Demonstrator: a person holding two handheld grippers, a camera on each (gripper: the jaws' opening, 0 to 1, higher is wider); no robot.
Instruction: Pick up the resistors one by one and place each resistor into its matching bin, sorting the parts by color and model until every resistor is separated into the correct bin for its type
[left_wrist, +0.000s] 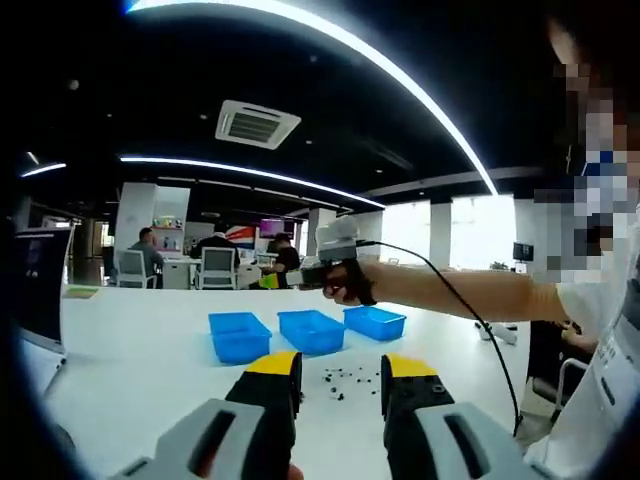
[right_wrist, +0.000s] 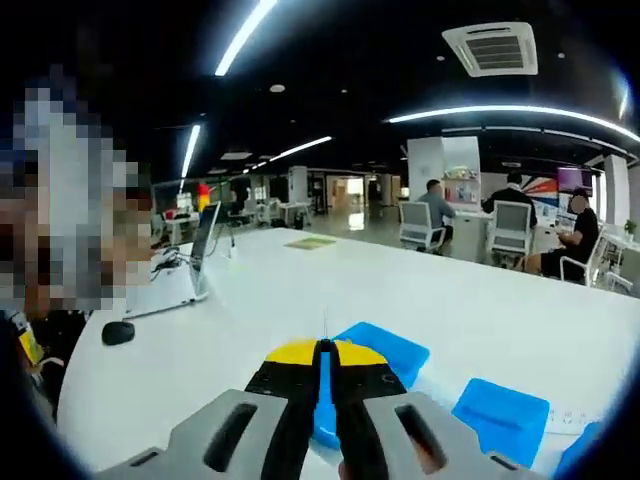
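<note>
Three blue bins stand in a row on the white table (left_wrist: 130, 350): left bin (left_wrist: 240, 335), middle bin (left_wrist: 312, 330), right bin (left_wrist: 375, 322). A scatter of small dark resistors (left_wrist: 345, 380) lies in front of them. My left gripper (left_wrist: 342, 372) hovers open just short of that scatter, nothing between its fingers. A hand holds my right gripper (left_wrist: 335, 262) high above the bins. In the right gripper view, my right gripper (right_wrist: 323, 350) is shut, and a thin wire lead (right_wrist: 323, 322) sticks out past its tips, over a blue bin (right_wrist: 390, 350). A second bin (right_wrist: 505, 415) lies to its right.
A laptop (right_wrist: 185, 280) and a black mouse (right_wrist: 117, 332) sit on the table near a person at the left. A dark screen (left_wrist: 40, 285) stands at the table's left end. Several people sit at desks (right_wrist: 510, 230) in the background. A cable (left_wrist: 470, 315) trails from the raised gripper.
</note>
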